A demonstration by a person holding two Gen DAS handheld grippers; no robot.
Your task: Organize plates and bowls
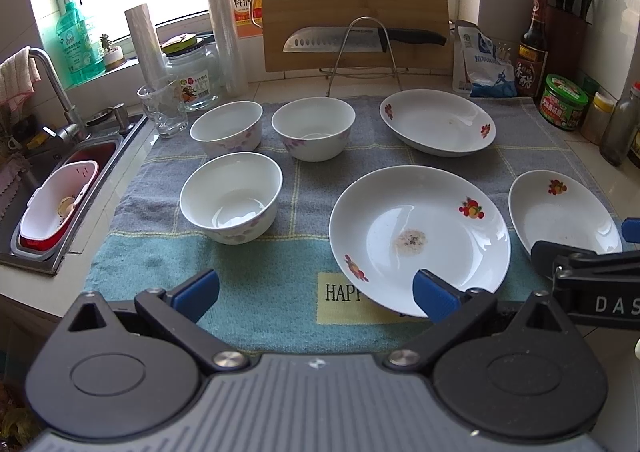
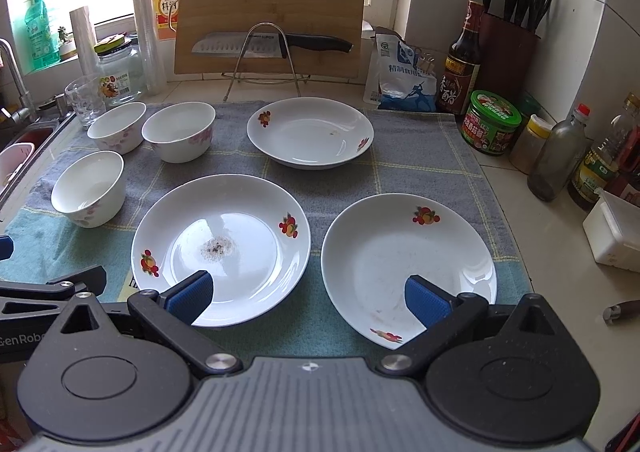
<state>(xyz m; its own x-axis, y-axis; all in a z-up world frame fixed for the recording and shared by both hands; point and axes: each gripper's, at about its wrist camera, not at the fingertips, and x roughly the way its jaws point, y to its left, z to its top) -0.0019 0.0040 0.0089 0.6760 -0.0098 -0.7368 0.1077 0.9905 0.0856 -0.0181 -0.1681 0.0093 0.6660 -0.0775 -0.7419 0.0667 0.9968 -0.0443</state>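
Three white bowls with pink flowers sit on the towel's left: near (image 1: 231, 196) (image 2: 89, 188), far left (image 1: 227, 127) (image 2: 117, 126), far middle (image 1: 313, 127) (image 2: 179, 130). Three white plates with fruit prints lie to the right: middle (image 1: 419, 234) (image 2: 221, 244) with a dirty spot, far (image 1: 437, 121) (image 2: 310, 132), right (image 1: 562, 212) (image 2: 408, 260). My left gripper (image 1: 316, 294) is open and empty over the towel's front edge. My right gripper (image 2: 308, 300) is open and empty, between the middle and right plates.
A sink (image 1: 48, 188) with a red-and-white basket lies left. A glass (image 1: 164, 108), a jar, a cutting board with a knife on a rack (image 1: 360, 40), a salt bag, sauce bottles (image 2: 460, 60), a knife block and a white box (image 2: 614, 230) ring the towel (image 1: 260, 292).
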